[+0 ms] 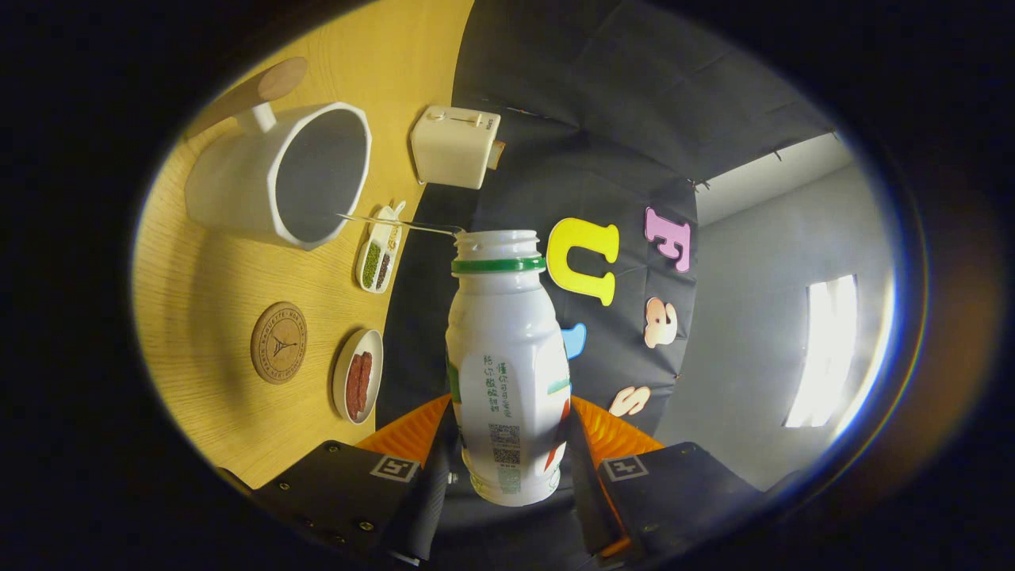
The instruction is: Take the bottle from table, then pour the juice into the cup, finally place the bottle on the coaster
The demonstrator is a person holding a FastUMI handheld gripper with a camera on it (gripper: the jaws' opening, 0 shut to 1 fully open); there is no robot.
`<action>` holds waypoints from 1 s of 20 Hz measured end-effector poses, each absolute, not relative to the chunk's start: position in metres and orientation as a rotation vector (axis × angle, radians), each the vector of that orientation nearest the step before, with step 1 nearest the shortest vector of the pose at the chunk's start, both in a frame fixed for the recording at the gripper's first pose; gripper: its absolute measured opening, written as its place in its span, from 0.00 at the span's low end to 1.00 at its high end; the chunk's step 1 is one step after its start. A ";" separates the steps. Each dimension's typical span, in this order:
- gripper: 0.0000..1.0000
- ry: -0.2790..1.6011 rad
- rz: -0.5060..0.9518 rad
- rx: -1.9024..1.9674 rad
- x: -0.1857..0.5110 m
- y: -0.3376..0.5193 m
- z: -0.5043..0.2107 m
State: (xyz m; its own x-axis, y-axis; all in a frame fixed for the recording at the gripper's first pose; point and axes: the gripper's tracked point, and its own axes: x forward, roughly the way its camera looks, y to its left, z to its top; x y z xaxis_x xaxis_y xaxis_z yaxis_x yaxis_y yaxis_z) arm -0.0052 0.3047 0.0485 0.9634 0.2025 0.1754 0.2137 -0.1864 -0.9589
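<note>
I take the large white faceted cup with the wooden handle (277, 174) as my landmark on the pale wooden tabletop (206, 277), whose edge runs just past the cup's mouth side. A cream toaster-like box (453, 147) sits beyond the cup, near that edge. The white plastic bottle with a green neck ring (507, 365) is off the tabletop, tipped toward the cup, and a thin stream (396, 224) runs from its open mouth into the cup. My gripper (507, 468) has its fingers clenched on the bottle's lower body, one each side. A long white dish of beans (381, 250) lies right under the stream; a round cork coaster (278, 342) and a small white plate of red strips (358, 375) lie further from the cup. I judge the stream barely clears the rim: any wobble wets the dish. The coaster has open tabletop around it, though the plate crowds one side.
</note>
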 end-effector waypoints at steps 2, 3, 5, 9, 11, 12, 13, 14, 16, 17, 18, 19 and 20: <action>0.69 -0.316 -0.012 -1.775 -0.004 0.304 0.049; 0.69 -0.320 -0.011 -1.779 -0.005 0.305 0.049; 0.69 -0.325 -0.013 -1.786 -0.005 0.305 0.049; 0.69 -0.330 -0.014 -1.793 -0.005 0.305 0.049; 0.69 -0.336 -0.015 -1.798 -0.005 0.305 0.050; 0.69 -0.340 -0.015 -1.803 -0.006 0.306 0.049; 0.69 -0.344 -0.016 -1.807 -0.005 0.306 0.049; 0.69 -0.348 -0.017 -1.811 -0.006 0.307 0.049; 0.69 -0.356 -0.018 -1.817 -0.006 0.307 0.049; 0.69 -0.359 -0.018 -1.819 -0.006 0.307 0.049; 0.69 -0.361 -0.018 -1.822 -0.006 0.307 0.049; 0.69 -0.364 -0.018 -1.825 -0.006 0.308 0.049; 0.69 -0.367 -0.018 -1.828 -0.007 0.307 0.049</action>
State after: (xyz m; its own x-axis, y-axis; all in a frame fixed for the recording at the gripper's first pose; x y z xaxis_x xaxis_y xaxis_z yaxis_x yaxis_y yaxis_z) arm -0.0068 0.3072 0.0487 0.9500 0.2393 0.2006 0.2580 -0.2394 -0.9360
